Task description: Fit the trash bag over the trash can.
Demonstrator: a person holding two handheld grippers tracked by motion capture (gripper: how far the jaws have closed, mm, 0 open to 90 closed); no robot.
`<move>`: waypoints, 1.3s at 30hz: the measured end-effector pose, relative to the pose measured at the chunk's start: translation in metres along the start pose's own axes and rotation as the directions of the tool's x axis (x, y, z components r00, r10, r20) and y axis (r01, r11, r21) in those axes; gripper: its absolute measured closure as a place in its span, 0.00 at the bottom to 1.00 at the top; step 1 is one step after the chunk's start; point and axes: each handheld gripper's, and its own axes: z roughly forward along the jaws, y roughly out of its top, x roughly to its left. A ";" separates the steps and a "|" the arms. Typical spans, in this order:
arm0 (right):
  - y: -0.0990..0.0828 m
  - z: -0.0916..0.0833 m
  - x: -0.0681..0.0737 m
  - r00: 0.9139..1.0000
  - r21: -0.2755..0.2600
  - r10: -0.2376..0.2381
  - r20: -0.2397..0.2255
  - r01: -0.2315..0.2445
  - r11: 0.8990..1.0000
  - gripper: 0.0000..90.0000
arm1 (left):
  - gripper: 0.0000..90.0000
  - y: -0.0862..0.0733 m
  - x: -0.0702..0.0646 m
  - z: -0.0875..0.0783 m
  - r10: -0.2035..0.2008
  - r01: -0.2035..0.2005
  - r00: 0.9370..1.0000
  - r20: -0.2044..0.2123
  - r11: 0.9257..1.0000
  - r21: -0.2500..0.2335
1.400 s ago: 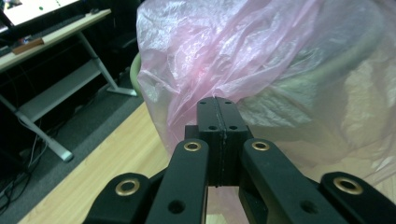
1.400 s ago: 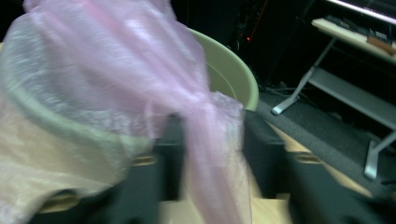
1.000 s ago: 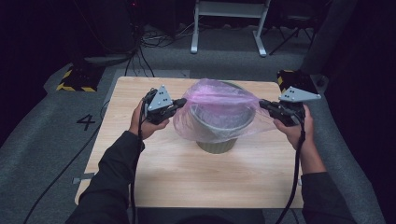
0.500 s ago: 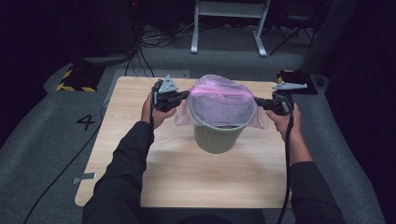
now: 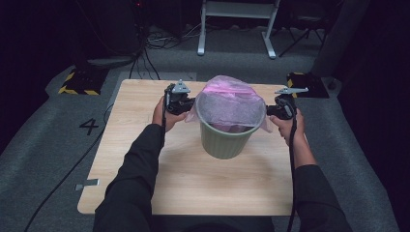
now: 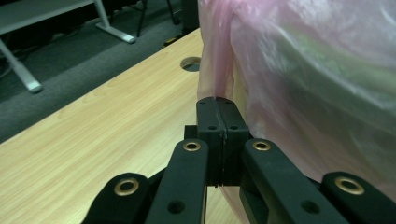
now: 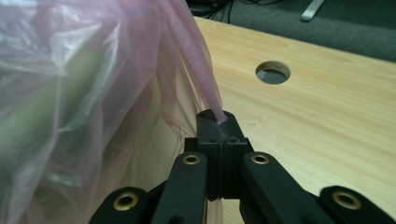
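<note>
A green bin [image 5: 225, 137] stands upright in the middle of the wooden table [image 5: 193, 179]. A thin pink plastic bag [image 5: 231, 99] is stretched over its mouth and hangs down inside. My left gripper [image 5: 192, 104] is shut on the bag's left edge beside the rim. My right gripper [image 5: 269, 112] is shut on the bag's right edge. In the left gripper view the closed gripper [image 6: 217, 103] pinches a fold of the bag [image 6: 308, 79]. In the right gripper view the closed gripper [image 7: 215, 116] clamps a gathered strip of the bag [image 7: 93, 79].
The table has a round cable hole [image 7: 272, 72] near its far edge. Grey carpet surrounds the table, with a white desk frame [image 5: 237, 21] and cables behind. A yellow-black striped block [image 5: 75, 82] lies at the far left, and a "4" marking [image 5: 90, 125] is on the floor.
Both grippers moved away from me and lower with the bag edges. The bag's mouth has come down over the bin's rim.
</note>
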 end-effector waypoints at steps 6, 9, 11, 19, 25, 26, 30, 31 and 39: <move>-0.004 0.005 -0.002 1.000 0.047 0.012 0.005 -0.012 0.999 1.00 | 1.00 -0.006 0.002 0.000 0.001 -0.001 1.000 -0.015 0.999 0.034; -0.010 0.007 -0.004 1.000 0.071 0.023 -0.016 -0.022 0.997 1.00 | 1.00 -0.012 0.004 -0.005 -0.001 0.001 1.000 -0.015 1.000 0.031; -0.013 0.005 -0.005 0.999 0.061 0.022 -0.030 -0.020 0.998 1.00 | 0.98 -0.017 0.004 -0.011 0.006 -0.005 1.000 -0.023 1.000 0.026; -0.017 -0.020 0.001 1.000 -0.005 -0.010 -0.029 0.009 1.000 1.00 | 0.32 -0.023 -0.007 -0.070 -0.020 0.011 0.998 -0.067 0.991 -0.131; -0.018 -0.043 0.003 1.000 -0.049 -0.025 -0.016 0.024 0.998 1.00 | 0.20 -0.017 -0.050 -0.103 0.128 -0.116 0.991 0.047 0.972 -0.204; -0.018 -0.046 0.004 1.000 -0.054 -0.028 -0.013 0.027 0.998 1.00 | 0.20 -0.014 -0.059 -0.104 0.156 -0.143 0.986 0.050 0.969 -0.202; -0.018 -0.057 0.008 0.999 -0.063 -0.044 -0.016 0.043 0.997 0.99 | 0.20 -0.004 -0.084 -0.103 0.229 -0.218 0.973 0.037 0.956 -0.195; -0.018 -0.060 0.010 0.999 -0.069 -0.046 -0.018 0.045 0.997 0.99 | 0.23 -0.003 -0.086 -0.103 0.236 -0.224 0.971 0.037 0.954 -0.198; -0.031 -0.084 0.028 0.979 -0.121 -0.152 -0.134 0.136 0.983 0.89 | 0.28 -0.002 -0.081 -0.101 0.199 -0.176 0.976 0.086 0.959 -0.224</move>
